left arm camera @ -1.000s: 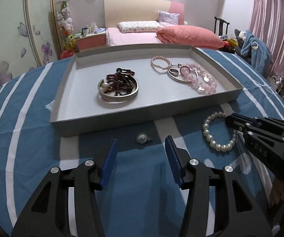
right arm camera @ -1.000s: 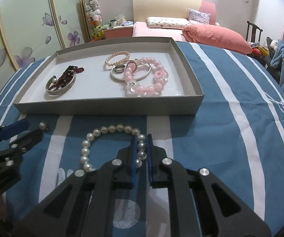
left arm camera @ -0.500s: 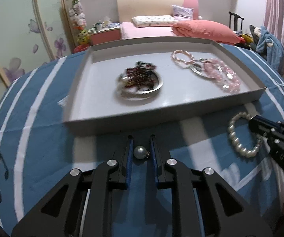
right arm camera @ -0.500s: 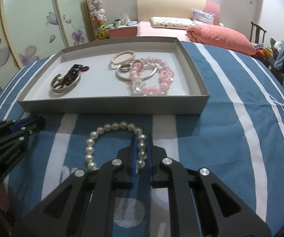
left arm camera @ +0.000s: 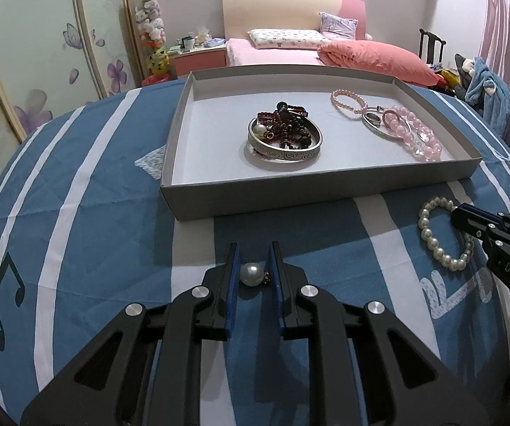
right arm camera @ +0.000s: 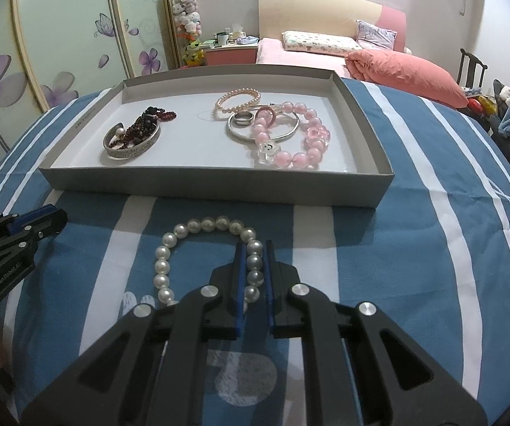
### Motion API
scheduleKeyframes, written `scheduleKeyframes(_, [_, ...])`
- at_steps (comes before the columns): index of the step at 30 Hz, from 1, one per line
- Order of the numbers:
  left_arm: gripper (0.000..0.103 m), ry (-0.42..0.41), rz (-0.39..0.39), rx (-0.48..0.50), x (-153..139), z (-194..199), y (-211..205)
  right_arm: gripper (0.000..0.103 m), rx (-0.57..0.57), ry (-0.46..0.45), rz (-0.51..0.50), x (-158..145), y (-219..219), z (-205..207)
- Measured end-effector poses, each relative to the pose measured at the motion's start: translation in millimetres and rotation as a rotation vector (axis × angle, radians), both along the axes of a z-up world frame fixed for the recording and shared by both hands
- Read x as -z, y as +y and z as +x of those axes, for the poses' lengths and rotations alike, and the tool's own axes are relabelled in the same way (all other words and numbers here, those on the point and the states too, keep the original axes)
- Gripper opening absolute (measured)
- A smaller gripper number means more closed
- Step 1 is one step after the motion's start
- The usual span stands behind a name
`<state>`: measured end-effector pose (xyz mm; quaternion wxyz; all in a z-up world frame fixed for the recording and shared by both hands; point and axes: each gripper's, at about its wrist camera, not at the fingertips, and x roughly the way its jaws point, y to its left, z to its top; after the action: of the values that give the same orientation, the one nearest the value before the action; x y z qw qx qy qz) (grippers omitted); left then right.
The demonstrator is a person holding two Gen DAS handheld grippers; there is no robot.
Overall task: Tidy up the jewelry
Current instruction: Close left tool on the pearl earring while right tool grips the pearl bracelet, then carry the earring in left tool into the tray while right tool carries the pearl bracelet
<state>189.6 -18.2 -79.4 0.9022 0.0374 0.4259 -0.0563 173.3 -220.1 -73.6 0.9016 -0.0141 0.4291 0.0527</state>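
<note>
A bedroom, with a round table under a blue cloth (left arm camera: 88,191) striped in white and printed with music notes. Nearest in the left wrist view, the left gripper (left arm camera: 253,266) has just been closing and now pinches a single pearl earring (left arm camera: 252,274) between its blue pads, low over the cloth. Nearest in the right wrist view, the right gripper (right arm camera: 254,269) is clamped on one side of a white pearl bracelet (right arm camera: 191,229), the rest of the loop lying on the cloth.

Just beyond both lies a shallow grey cardboard tray (left arm camera: 191,206). In it, toward the left, an engraved silver bangle (left arm camera: 283,152) holds a tangle of dark red beads (left arm camera: 285,127). Toward the right sit a thin pink pearl bracelet (right arm camera: 237,101), a plain silver bangle (right arm camera: 287,135) and a chunky pink bead bracelet (right arm camera: 301,158), overlapping one another.

Behind the table stand a bed (left arm camera: 276,53) with a salmon duvet and a floral sliding wardrobe (right arm camera: 60,53).
</note>
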Motion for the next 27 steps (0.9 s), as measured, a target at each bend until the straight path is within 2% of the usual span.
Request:
scheduleKeyframes(14, [0.018,0.001,-0.002,-0.001,0,0,0,0.011,0.001,0.002,0.012,1,-1,0])
scheduleKeyframes(18, [0.017,0.001,-0.006,-0.004,0,1,1,0.010,0.009,0.005,0.053,1,-5,1])
scheduleKeyframes(23, [0.017,0.004,-0.058,-0.038,0,-1,9,0.010,0.052,-0.008,0.122,-2,-17,-5])
scheduleKeyframes(27, [0.017,-0.016,-0.125,-0.053,-5,-8,19,0.010,0.067,-0.075,0.202,-17,-29,-16])
